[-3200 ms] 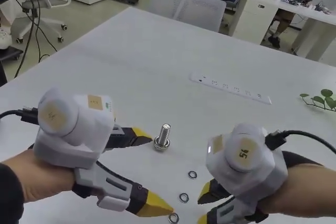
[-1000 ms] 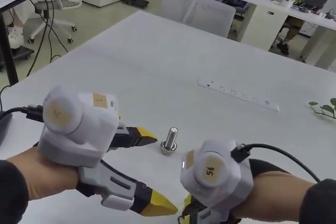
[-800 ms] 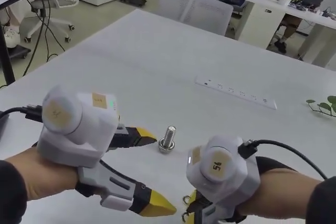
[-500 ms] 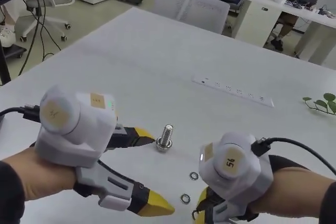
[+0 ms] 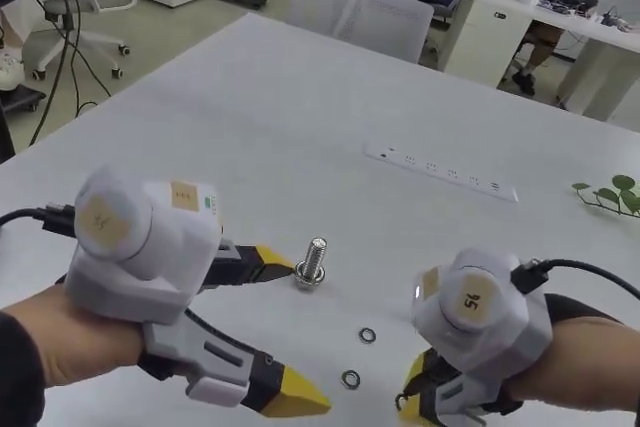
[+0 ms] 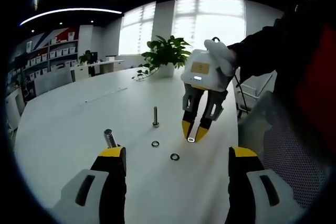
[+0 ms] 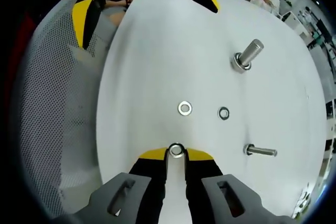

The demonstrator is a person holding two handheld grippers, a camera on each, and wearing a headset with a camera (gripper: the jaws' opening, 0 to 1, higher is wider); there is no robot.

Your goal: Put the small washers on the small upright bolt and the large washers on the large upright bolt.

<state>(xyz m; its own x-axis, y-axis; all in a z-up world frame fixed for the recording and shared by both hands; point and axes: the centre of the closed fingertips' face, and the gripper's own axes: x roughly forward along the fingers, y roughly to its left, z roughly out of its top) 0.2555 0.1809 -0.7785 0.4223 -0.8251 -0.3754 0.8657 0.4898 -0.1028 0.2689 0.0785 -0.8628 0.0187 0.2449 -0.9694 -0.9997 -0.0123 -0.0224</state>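
Observation:
The large bolt [image 5: 313, 262] stands upright with a washer at its base, just off one yellow tip of my open left gripper [image 5: 290, 332]. In the left gripper view its jaws [image 6: 177, 153] stand wide apart, with the large bolt [image 6: 109, 138] by the left one and the thin small bolt [image 6: 155, 116] farther off. My right gripper [image 7: 177, 153] is shut on a washer [image 7: 177, 149], held a little above the table [image 6: 191, 139]. Two loose washers [image 5: 367, 335] [image 5: 350, 379] lie flat between the grippers. Which size the held washer is, I cannot tell.
A white power strip [image 5: 440, 172] lies across the far middle of the table [image 5: 250, 117]. Plant leaves [image 5: 610, 192] reach in at the right edge. A grey chair [image 5: 360, 12] stands behind the table. The near table edge runs close under both grippers.
The right gripper has closed on the nearest washer and drawn back to the right with it, uncovering the two other washers. The left gripper has stayed by the large bolt.

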